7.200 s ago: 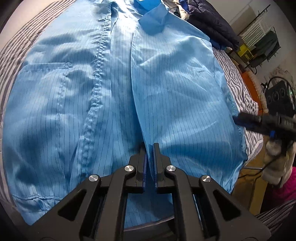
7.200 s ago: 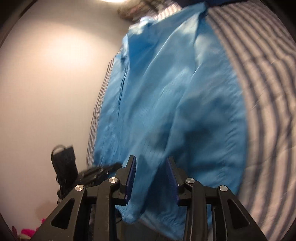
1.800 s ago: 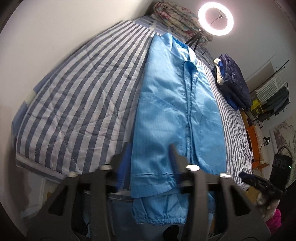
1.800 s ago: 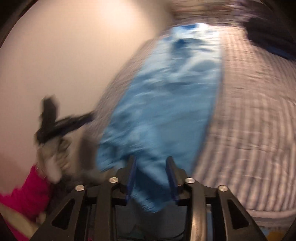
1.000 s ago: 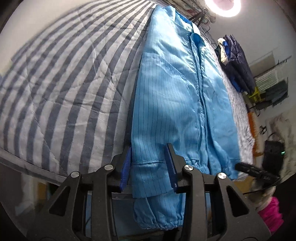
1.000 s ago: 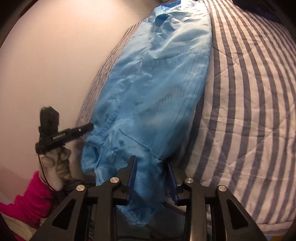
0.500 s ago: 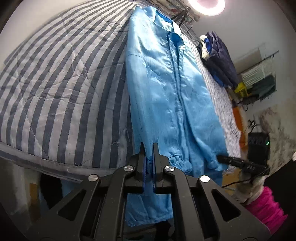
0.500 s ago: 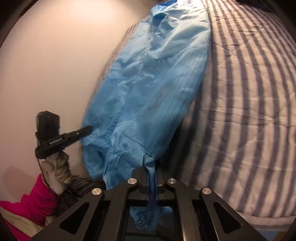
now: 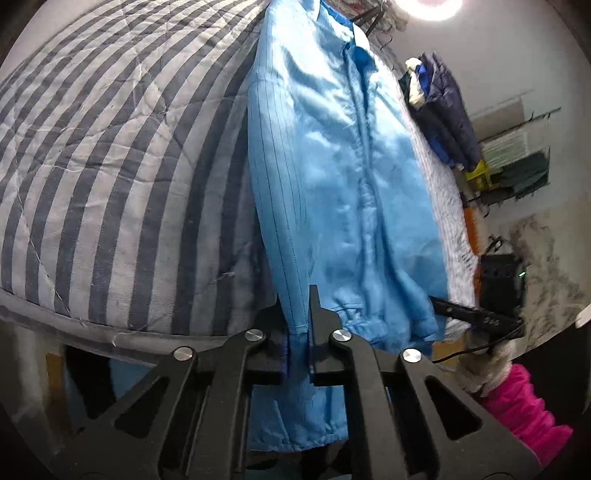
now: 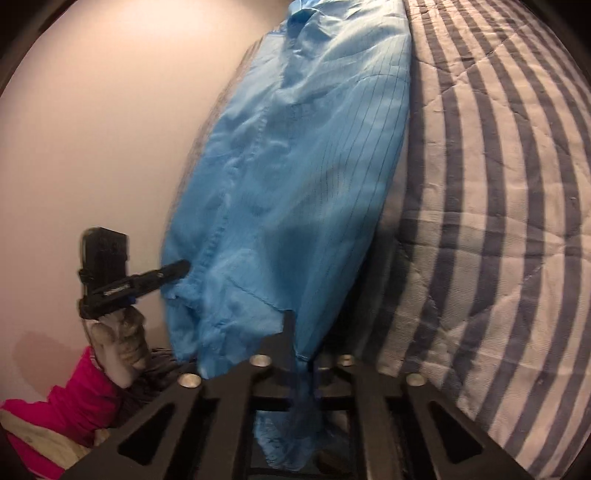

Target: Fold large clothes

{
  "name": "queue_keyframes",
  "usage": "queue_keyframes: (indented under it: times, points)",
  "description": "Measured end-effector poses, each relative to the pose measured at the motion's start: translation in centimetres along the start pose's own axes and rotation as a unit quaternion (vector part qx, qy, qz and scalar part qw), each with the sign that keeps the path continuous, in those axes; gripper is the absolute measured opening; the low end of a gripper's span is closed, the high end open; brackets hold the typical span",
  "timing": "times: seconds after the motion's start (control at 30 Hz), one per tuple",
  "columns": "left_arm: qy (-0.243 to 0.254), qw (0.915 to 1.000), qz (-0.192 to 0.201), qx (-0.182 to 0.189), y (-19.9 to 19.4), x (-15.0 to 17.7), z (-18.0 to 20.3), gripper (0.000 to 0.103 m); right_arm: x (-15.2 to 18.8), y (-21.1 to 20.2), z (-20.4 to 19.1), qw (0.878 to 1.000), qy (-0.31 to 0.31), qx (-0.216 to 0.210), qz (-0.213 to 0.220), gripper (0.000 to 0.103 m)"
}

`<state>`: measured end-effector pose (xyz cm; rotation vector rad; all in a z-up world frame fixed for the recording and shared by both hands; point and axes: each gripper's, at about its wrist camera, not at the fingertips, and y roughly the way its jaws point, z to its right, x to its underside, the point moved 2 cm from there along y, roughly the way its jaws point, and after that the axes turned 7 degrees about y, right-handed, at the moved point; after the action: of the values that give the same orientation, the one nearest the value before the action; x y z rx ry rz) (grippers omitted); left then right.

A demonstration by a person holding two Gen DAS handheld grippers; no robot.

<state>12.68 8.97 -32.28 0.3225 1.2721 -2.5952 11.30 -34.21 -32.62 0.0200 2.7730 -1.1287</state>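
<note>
moved: both jaw pairs, closing since a second ago
coat (image 9: 343,177): blue, pinstriped, lying lengthwise on striped bed (image 9: 110,147)
left gripper (image 9: 298,314): clamping hem
right gripper (image 10: 301,343): clamping hem

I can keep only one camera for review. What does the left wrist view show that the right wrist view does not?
Only the left wrist view: a ring light, dark jackets piled on the far side of the bed, a drying rack, and the right tongs from the side.

Only the right wrist view: a bare pink wall and the left tongs from the side.

Both: the blue striped coat on the striped quilt, its lower edge clamped in each view's own tongs.
</note>
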Motion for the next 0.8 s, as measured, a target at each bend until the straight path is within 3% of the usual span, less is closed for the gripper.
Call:
queue_keyframes:
  times: [0.17,0.37,0.53,0.8]
  points:
    - [-0.012,0.9987,0.025,0.041,-1.6,-1.4,1.7,0.002,-0.1,-1.6,-0.5,0.998,0.001,-0.057,0.02,0.001]
    - [-0.022,0.9963,0.05,0.066,-2.9,-4.3,3.0,0.002,-1.7,-4.0,-1.1,0.992,0.018,-0.108,0.061,0.001]
    - [-0.013,0.9954,0.069,0.066,-3.6,-8.4,3.9,0.002,-5.0,-5.7,-2.5,0.988,0.008,-0.115,0.103,0.001]
    - [-0.006,0.9942,0.096,0.049,-2.1,-16.2,4.6,0.002,-12.0,-6.3,-3.5,0.984,0.01,-0.071,0.16,0.001]
